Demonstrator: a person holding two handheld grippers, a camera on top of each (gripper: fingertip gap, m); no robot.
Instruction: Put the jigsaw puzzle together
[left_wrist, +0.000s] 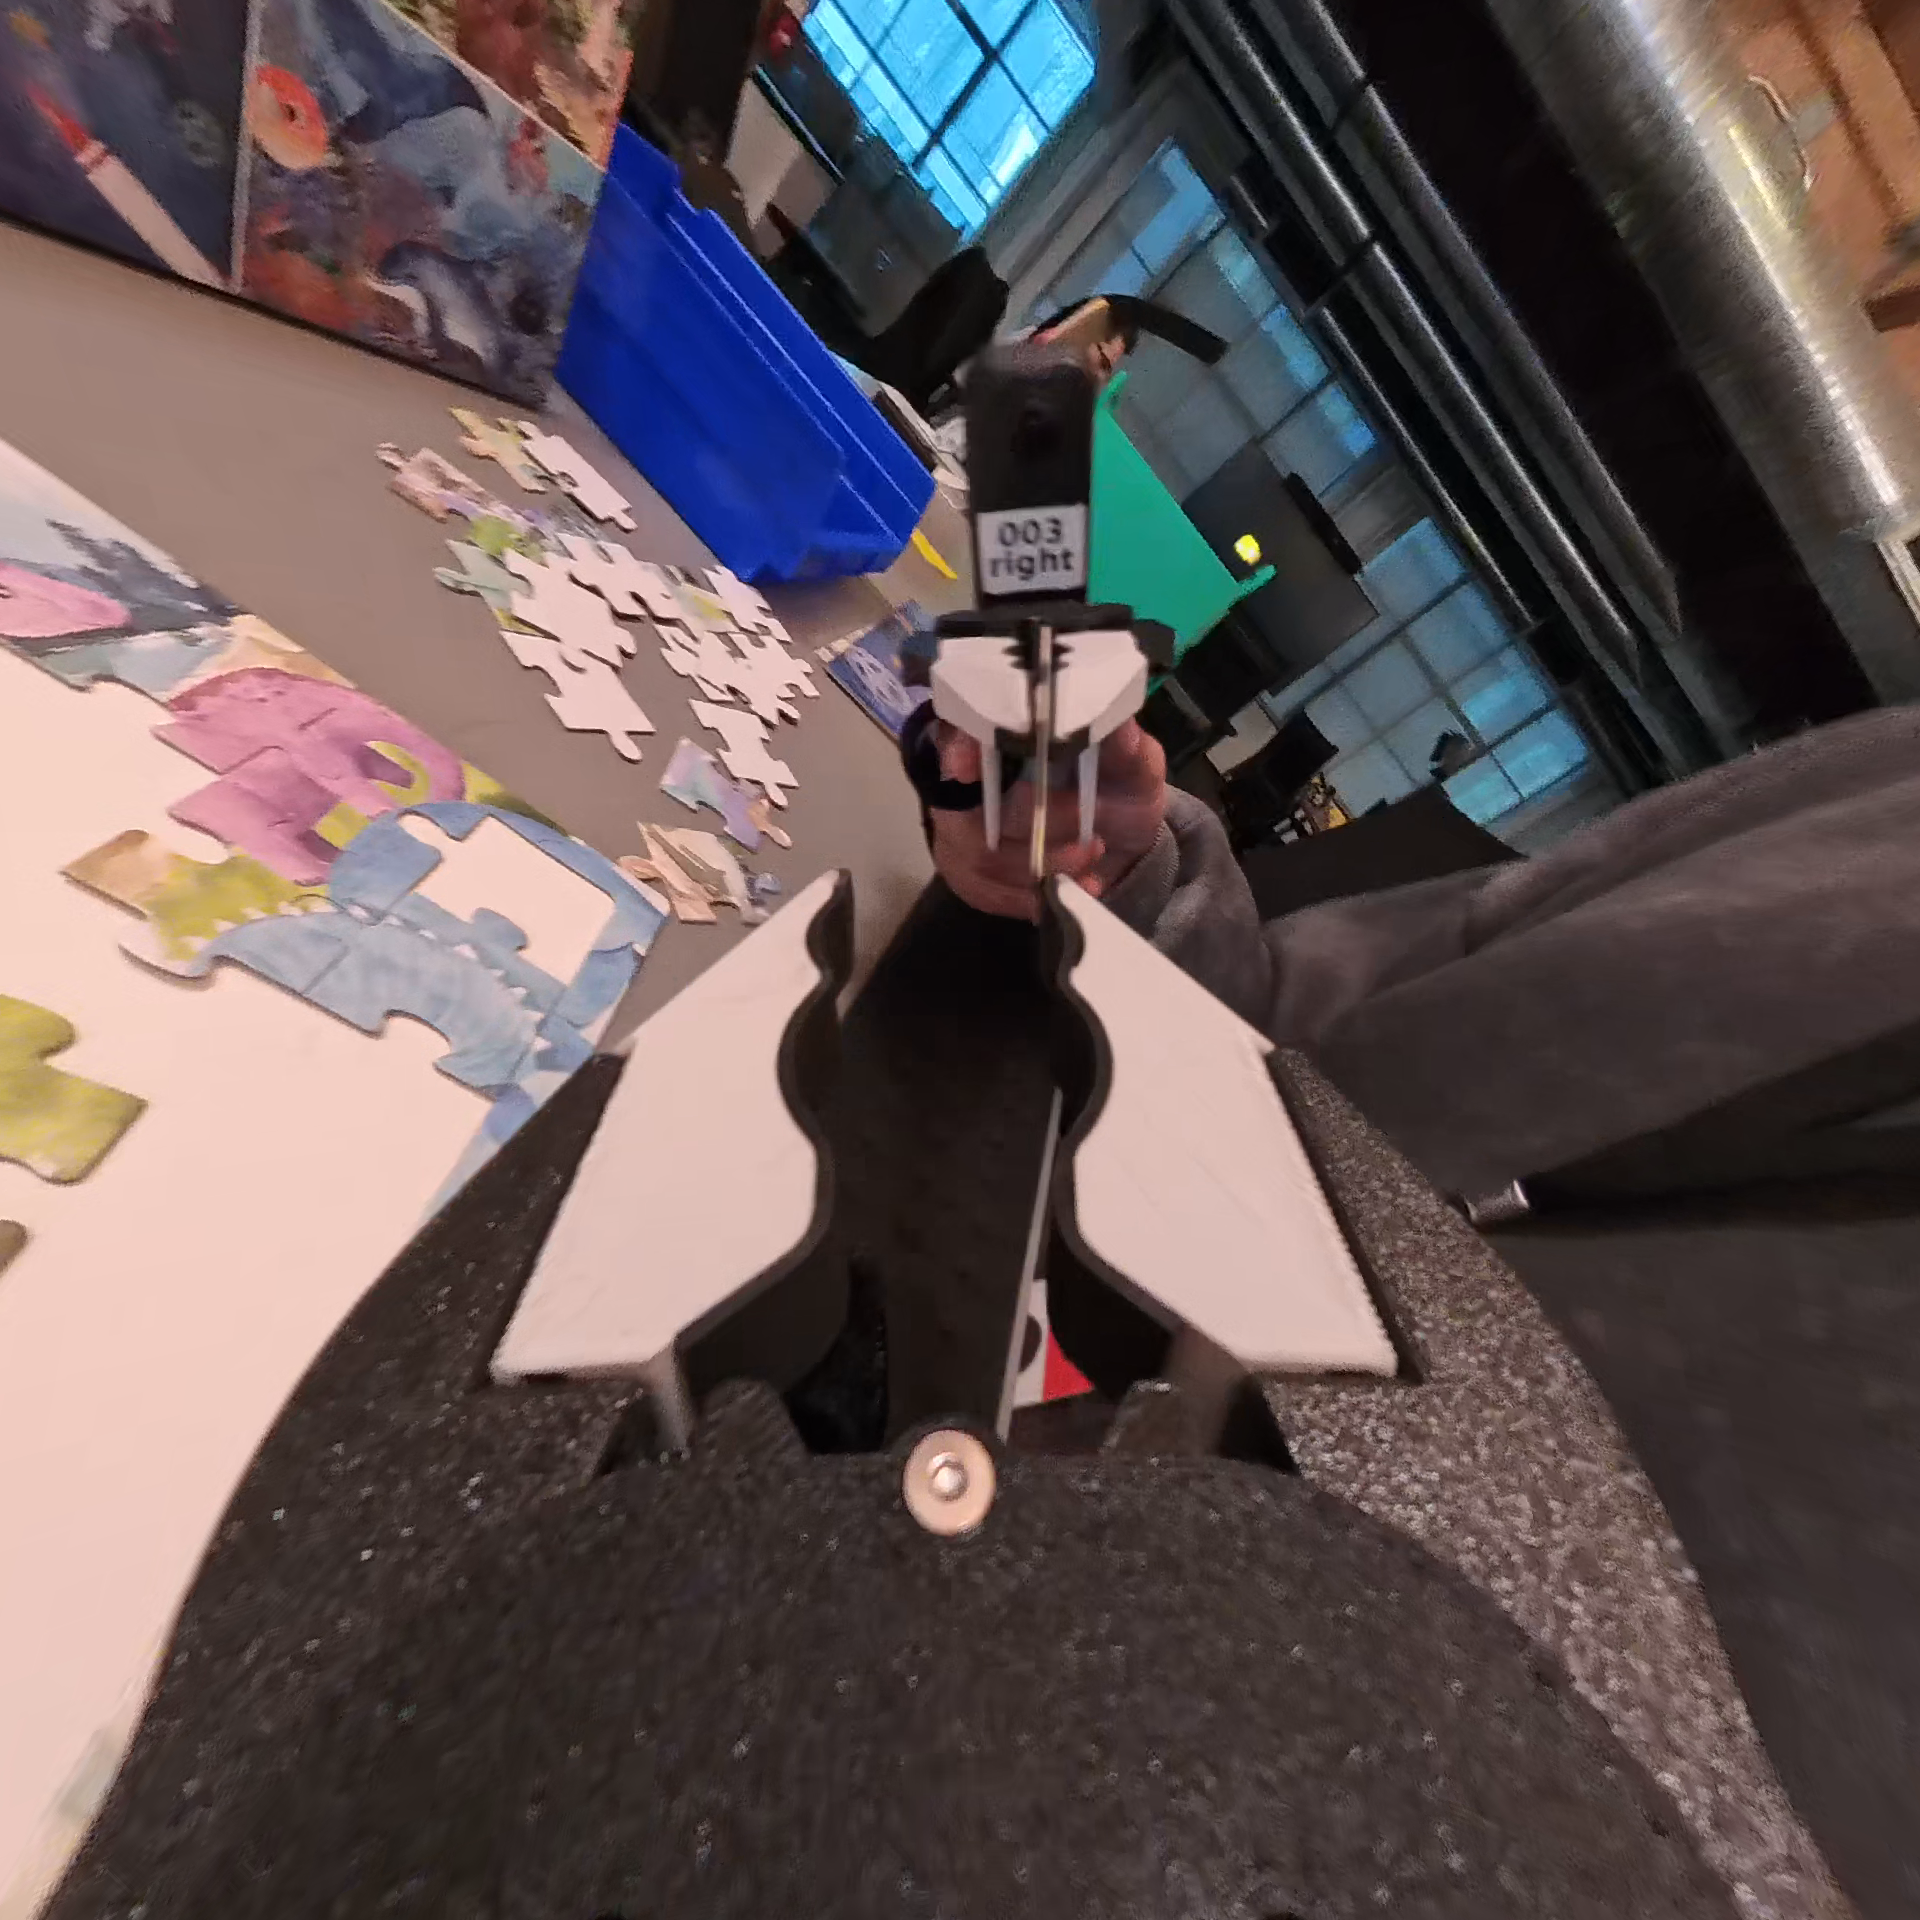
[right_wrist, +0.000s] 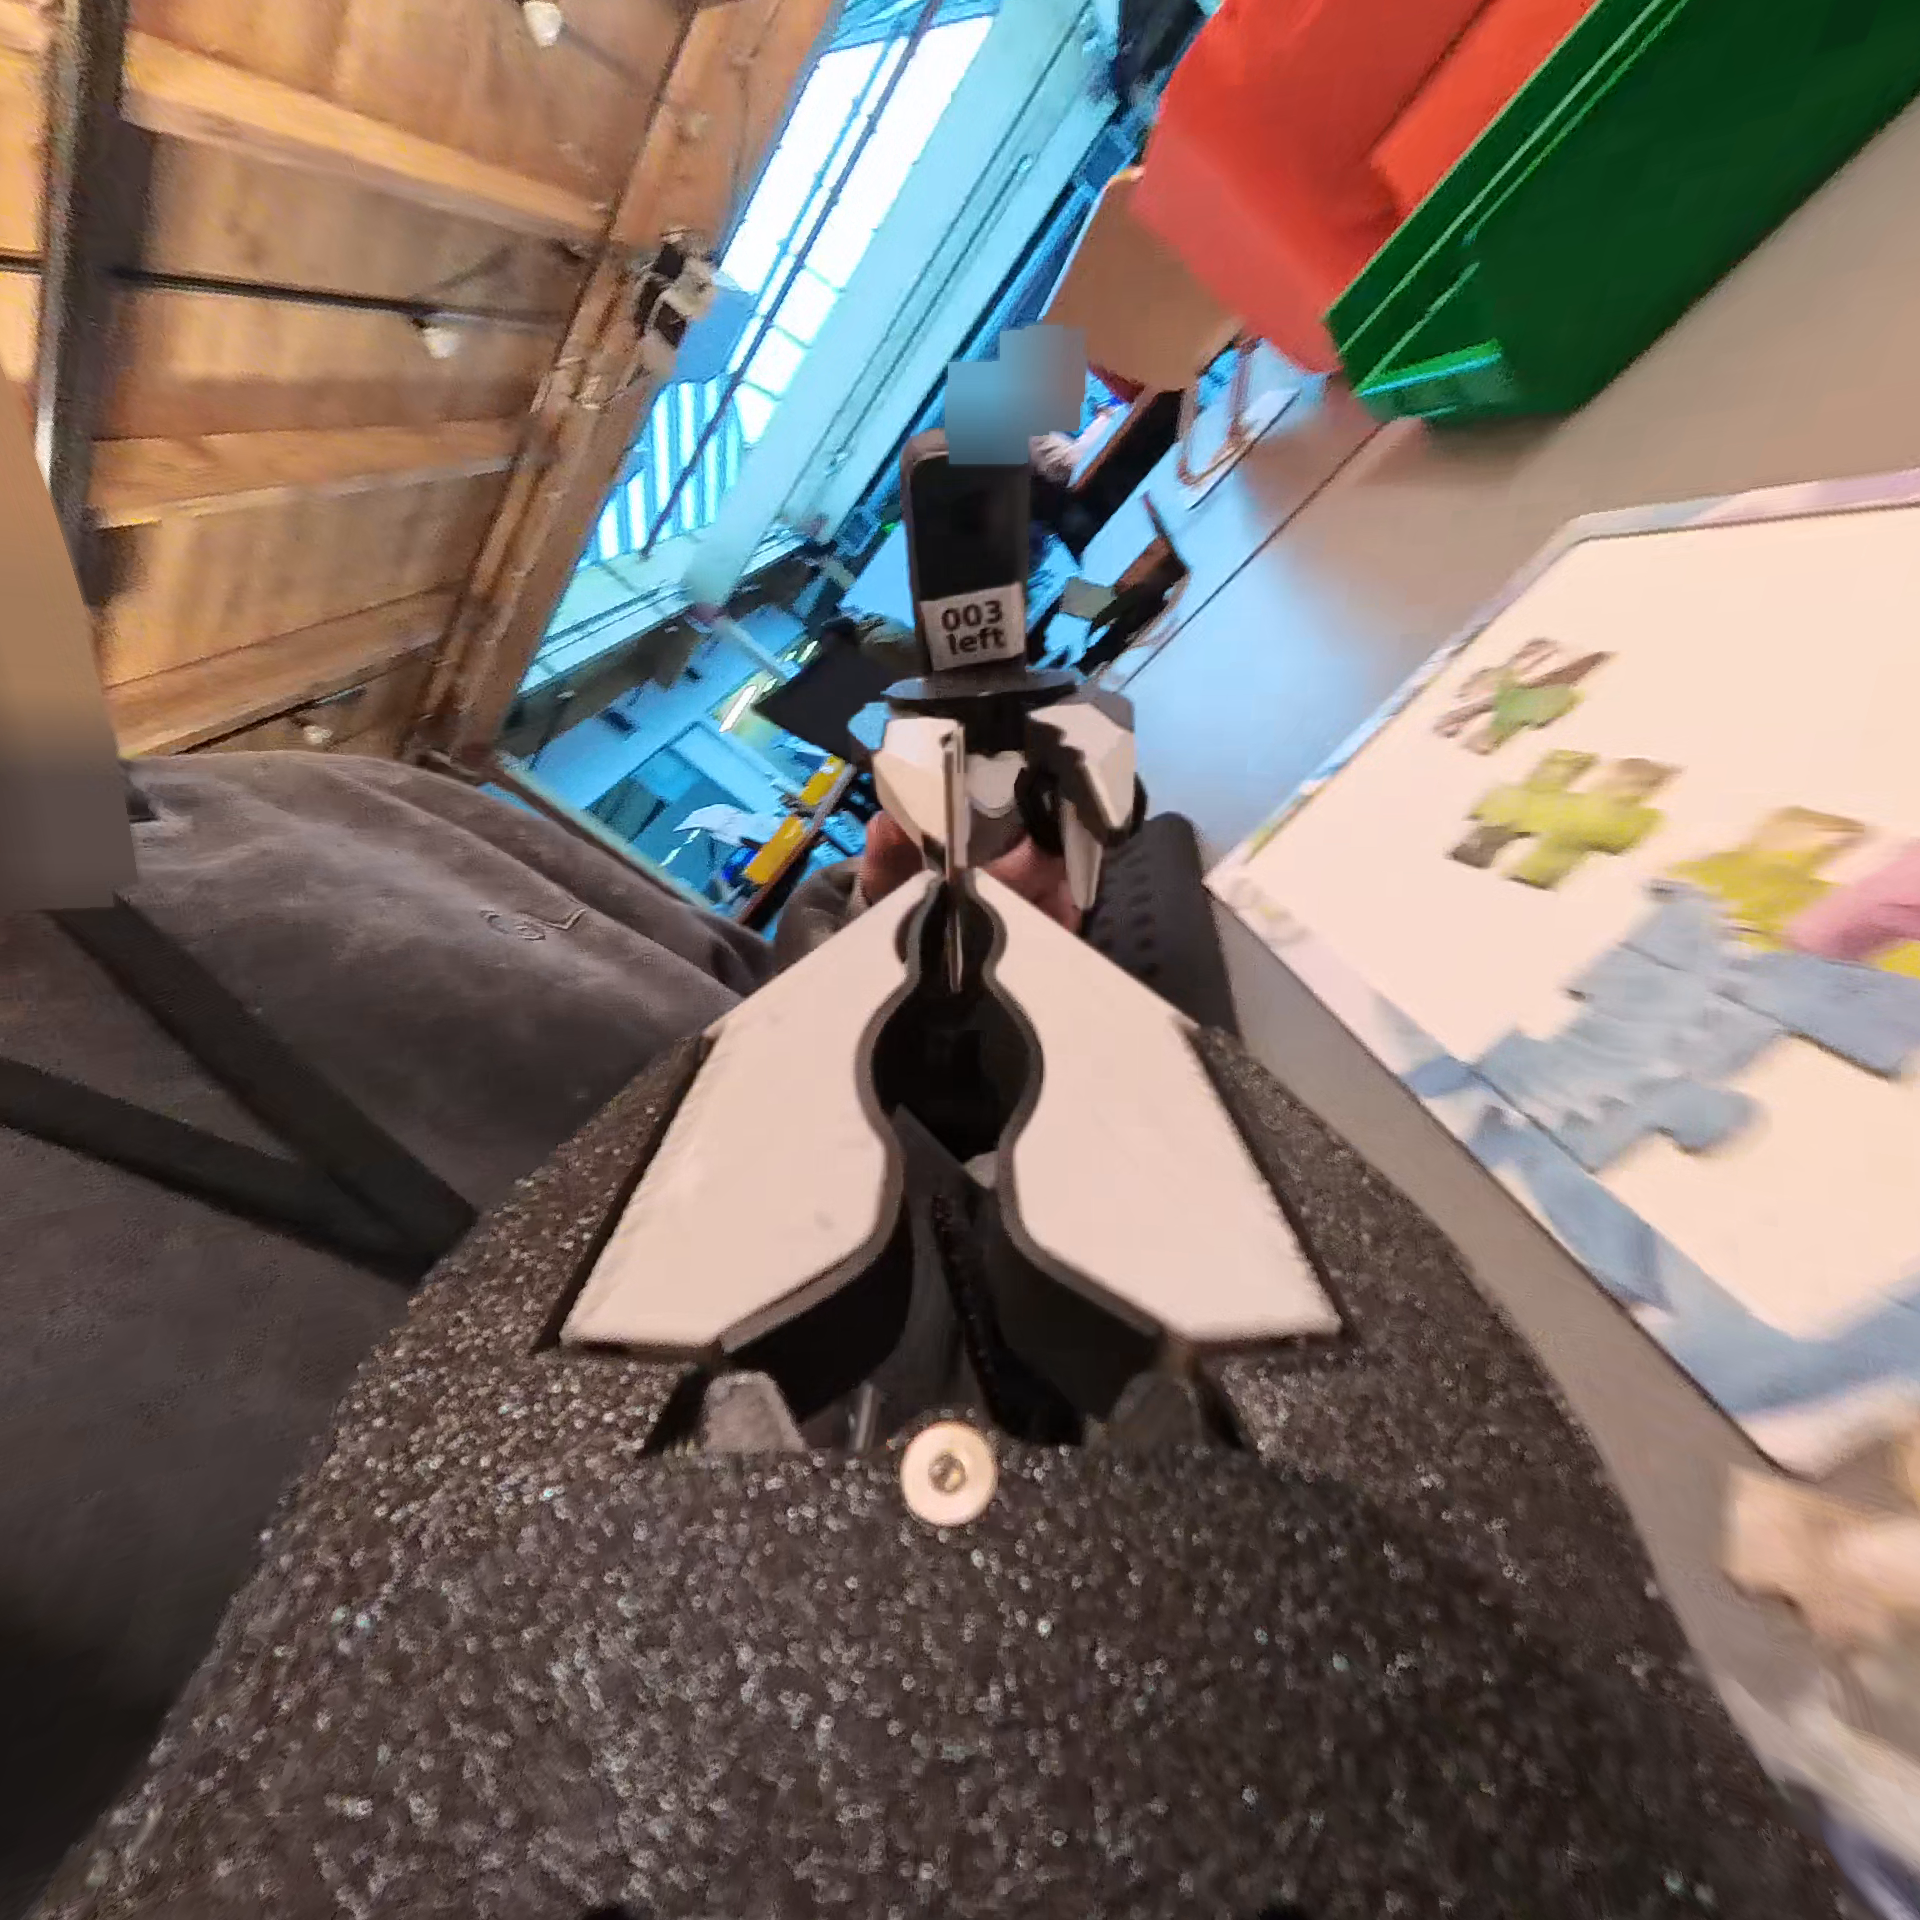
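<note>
I can only see the puzzle piece (left_wrist: 1039, 748) from its thin edge, so its picture is hidden from me. A bit of red, black and white shows deep between my left fingers at 6 o'clock, but I cannot tell what it is. In the right wrist view the board is smeared with blur, and a soft patch covers the top of my left gripper (right_wrist: 1003, 873).

My two grippers point straight at each other, nose to nose, off the near edge of the table (left_wrist: 260, 416). My hand (left_wrist: 1122, 800) is wrapped behind the right gripper (left_wrist: 1039, 836), with a grey sleeve (left_wrist: 1195, 894) at 4 o'clock from it. Both views are tipped, so the table slopes.

My right gripper is narrow, and its tips sit close on both sides of the piece and seem to pinch it. My left gripper (left_wrist: 948, 899) has its fingers apart, and the piece lies along just one finger.

The piece stands on edge in the air between the grippers. Its long way runs from 12 to 6 o'clock in both views, from one gripper into the other. Its flat sides face 3 and 9 o'clock.

At 9 o'clock in the left wrist view is the white board (left_wrist: 312, 1143) with joined blue pieces (left_wrist: 468, 966). Loose pieces (left_wrist: 644, 644) lie at 11 o'clock, mostly white side up, near a blue bin (left_wrist: 727, 416).
</note>
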